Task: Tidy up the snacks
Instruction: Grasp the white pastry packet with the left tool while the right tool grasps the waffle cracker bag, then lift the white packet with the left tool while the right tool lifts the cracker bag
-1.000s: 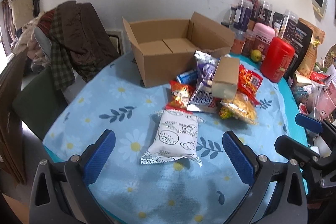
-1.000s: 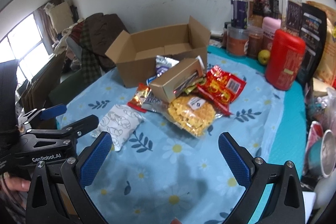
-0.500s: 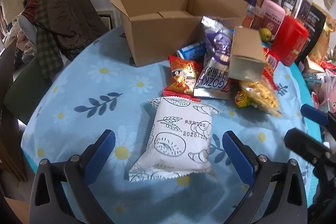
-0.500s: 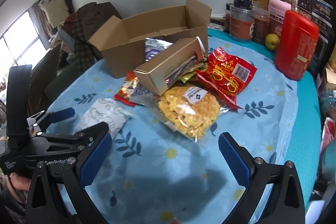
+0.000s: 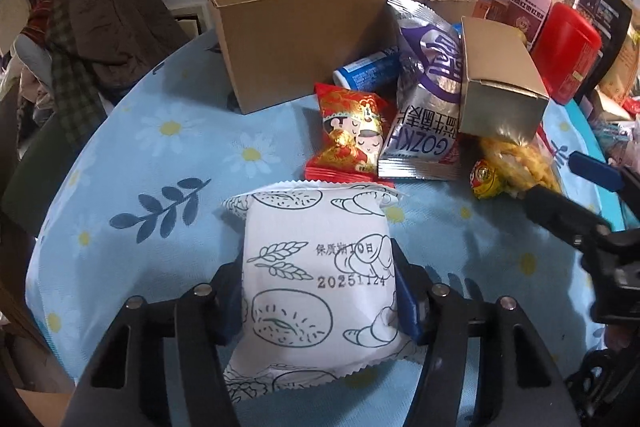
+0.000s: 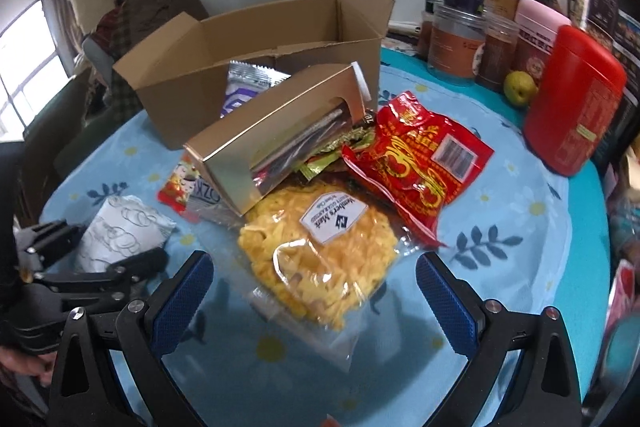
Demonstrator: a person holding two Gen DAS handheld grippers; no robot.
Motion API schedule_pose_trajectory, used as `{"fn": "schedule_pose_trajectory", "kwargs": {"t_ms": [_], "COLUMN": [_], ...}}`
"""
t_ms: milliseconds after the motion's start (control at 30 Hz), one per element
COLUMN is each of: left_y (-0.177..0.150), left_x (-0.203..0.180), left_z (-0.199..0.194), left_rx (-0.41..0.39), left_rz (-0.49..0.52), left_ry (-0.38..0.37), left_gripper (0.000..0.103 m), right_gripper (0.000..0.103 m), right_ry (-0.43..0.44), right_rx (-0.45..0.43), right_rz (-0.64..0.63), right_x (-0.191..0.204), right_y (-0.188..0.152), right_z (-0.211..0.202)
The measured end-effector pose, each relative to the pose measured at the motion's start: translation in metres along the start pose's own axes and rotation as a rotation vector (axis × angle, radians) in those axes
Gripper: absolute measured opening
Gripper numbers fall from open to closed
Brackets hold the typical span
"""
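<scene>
A white bread packet (image 5: 316,267) lies on the blue flowered tablecloth (image 5: 168,195). My left gripper (image 5: 320,291) is closing on it, with both blue pads pressed against its sides. My right gripper (image 6: 316,291) is open and hangs just above a clear bag of yellow crisps (image 6: 320,247), with nothing between its fingers. Behind the bag lie a gold carton (image 6: 272,131), a large red packet (image 6: 416,163), a small red packet (image 5: 348,139), a silver and purple packet (image 5: 424,107) and a blue roll (image 5: 368,73). An open cardboard box (image 5: 304,39) stands behind them.
Jars, a pink tin and a red canister (image 6: 572,107) line the table's back right, with a green pear (image 6: 518,87) beside them. A chair piled with clothes (image 5: 92,35) stands past the table's left edge. More clutter fills the far right edge.
My left gripper came down over the white packet and its jaws closed from wide open onto the packet's sides. My right gripper sank toward the yellow bag and stayed open.
</scene>
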State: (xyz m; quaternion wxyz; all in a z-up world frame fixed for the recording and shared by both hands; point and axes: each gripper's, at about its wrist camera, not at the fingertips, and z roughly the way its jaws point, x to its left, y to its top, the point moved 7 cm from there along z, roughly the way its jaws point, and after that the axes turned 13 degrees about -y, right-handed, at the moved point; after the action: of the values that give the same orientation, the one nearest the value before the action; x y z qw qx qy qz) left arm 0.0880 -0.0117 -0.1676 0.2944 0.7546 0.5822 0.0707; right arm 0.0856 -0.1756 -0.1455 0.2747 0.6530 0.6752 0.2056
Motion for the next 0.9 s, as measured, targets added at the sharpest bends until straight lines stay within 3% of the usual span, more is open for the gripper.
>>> {"fn": "schedule_pose_trajectory", "kwargs": {"t_ms": [100,167,200,267,333,433,633,900], "left_y": [0.002,0.003,0.002,0.004,0.002,0.000,-0.007,-0.023], "left_x": [0.002,0.003,0.004,0.004,0.004,0.002,-0.006,-0.028], "left_z": [0.000,-0.001,-0.001,-0.001,-0.001,-0.002,-0.006,-0.018], "left_rx": [0.000,-0.003,-0.004,-0.003,-0.005,-0.003,0.002,0.004], "left_rz": [-0.010,-0.015,-0.017,-0.018,-0.015,-0.016,-0.010,0.029], "left_ry": [-0.008,-0.007,-0.009,-0.010,-0.009,-0.012,-0.028,-0.055], "left_gripper": [0.060,0.059,0.060,0.060,0.059,0.059,0.059,0.059], "right_gripper": [0.103,0.093,0.081,0.074,0.058,0.046,0.038,0.035], "right_ry": [-0.019,-0.028,-0.017,-0.030,-0.043,-0.061,-0.064,-0.075], "right_rx": [-0.010,-0.023,-0.022,-0.029,-0.048,-0.081,-0.103,-0.132], "right_rz": [-0.022,-0.035,-0.039,-0.052,-0.070,-0.086,-0.095,-0.131], "right_x": [0.002,0.004,0.005,0.007,0.009,0.008,0.004,-0.001], "right_y": [0.003,0.004,0.004,0.003,0.003,0.001,-0.009,-0.040], "right_z": [0.007,0.010,0.012,0.011,0.007,-0.002,-0.017,-0.049]}}
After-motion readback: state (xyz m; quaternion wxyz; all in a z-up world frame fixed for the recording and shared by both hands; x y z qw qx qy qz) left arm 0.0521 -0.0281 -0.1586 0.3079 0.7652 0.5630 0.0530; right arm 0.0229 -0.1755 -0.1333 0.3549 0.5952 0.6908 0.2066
